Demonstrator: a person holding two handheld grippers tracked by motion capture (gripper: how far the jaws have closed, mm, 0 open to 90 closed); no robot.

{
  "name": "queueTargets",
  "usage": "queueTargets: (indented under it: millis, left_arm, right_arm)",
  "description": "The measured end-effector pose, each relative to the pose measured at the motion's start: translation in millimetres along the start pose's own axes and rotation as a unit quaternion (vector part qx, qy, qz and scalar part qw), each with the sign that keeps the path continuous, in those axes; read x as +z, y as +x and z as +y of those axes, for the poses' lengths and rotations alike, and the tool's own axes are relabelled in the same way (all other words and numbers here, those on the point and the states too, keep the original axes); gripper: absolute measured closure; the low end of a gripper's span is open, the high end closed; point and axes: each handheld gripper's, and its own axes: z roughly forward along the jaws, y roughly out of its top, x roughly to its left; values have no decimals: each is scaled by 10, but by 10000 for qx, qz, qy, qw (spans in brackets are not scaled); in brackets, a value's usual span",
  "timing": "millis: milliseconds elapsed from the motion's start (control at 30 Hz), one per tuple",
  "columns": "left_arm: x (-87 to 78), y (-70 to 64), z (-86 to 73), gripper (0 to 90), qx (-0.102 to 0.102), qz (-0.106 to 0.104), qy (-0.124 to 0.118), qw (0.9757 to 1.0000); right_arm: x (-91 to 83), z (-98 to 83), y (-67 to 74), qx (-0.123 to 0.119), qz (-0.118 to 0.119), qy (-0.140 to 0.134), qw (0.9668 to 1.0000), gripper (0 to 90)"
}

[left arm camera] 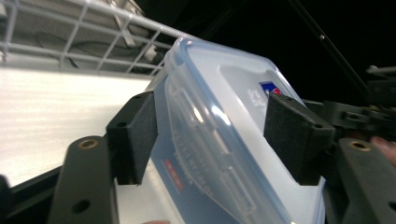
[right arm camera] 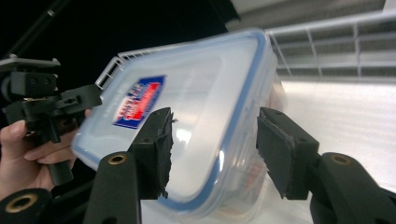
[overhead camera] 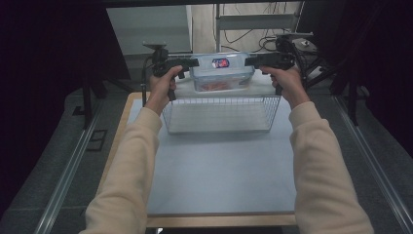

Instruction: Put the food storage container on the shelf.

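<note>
Dark curtains ring my workspace in the high view, with a pale blue table mat (overhead camera: 221, 170) filling the lower middle. Above centre, I hold a clear food container with a blue-rimmed lid (overhead camera: 221, 72) over the far edge of a white wire basket (overhead camera: 221, 114). My left gripper (overhead camera: 187, 62) meets the box's left end, my right gripper (overhead camera: 253, 61) its right end.

From the left gripper view, the container (left arm camera: 219, 135) runs diagonally through the centre, lying between my two black pads (left arm camera: 140, 135). The jaws stand apart, and I cannot tell whether they press on it.

From the right gripper view, the box's (right arm camera: 201, 107) lid edge sits between spread pads (right arm camera: 156, 149), a gap showing at the right one. At far left I see the other gripper (right arm camera: 51, 107).
</note>
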Motion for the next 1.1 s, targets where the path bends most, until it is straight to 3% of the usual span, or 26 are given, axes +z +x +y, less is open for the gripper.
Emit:
queueTargets:
  millis: [67, 133, 267, 300, 333, 467, 500, 567, 667, 733, 867, 900, 933, 1100]
  left_arm:
    - [-69, -61, 7, 306, 152, 63, -223, 9996]
    - [-131, -107, 11, 306, 293, 106, -275, 9991]
    - [-267, -220, -36, 268, 668, -72, -226, 9975]
    - [-267, -220, -36, 258, 668, -72, -226, 9975]
    - [-333, -250, -91, 252, 843, -85, -192, 9962]
    - [-442, -274, -184, 236, 1016, -105, -142, 9947]
    - [-513, -283, -242, 235, 1099, -89, -145, 9938]
    - [-583, -302, -322, 252, 1260, 9, -212, 9918]
    - [-638, -309, -408, 251, 1308, 22, -174, 9913]
    - [-707, -332, -527, 249, 1497, 81, -118, 9886]
    - [-798, -340, -699, 245, 1582, 6, -11, 9874]
    - [-830, -345, -764, 245, 1606, -93, 12, 9870]
    - [-898, -367, -906, 246, 1754, -155, 41, 9844]
    - [-1007, -387, -1210, 246, 1919, -231, 122, 9811]
  right_arm:
    - [-78, -24, 31, -125, 14, -124, 9998, 426]
    - [-164, -58, 60, -324, -10, -181, 9993, 398]
    - [-302, -143, 107, -739, -71, -267, 9969, 329]
    - [-330, -169, 116, -833, -67, -282, 9961, 317]
    - [-356, -197, 120, -936, -74, -276, 9952, 305]
    - [-419, -298, 138, -1183, -47, -269, 9926, 278]
    - [-467, -392, 140, -1343, -10, -230, 9907, 262]
    - [-499, -462, 133, -1431, 18, -216, 9895, 252]
    - [-530, -547, 126, -1496, 21, -198, 9885, 235]
    - [-584, -680, 122, -1556, 160, -252, 9874, 225]
    - [-664, -898, 104, -1680, 322, -298, 9848, 218]
    - [-664, -898, 104, -1680, 322, -298, 9848, 218]
    - [-692, -1014, 96, -1797, 258, -257, 9830, 218]
    - [-725, -1260, 86, -1962, 253, -120, 9802, 215]
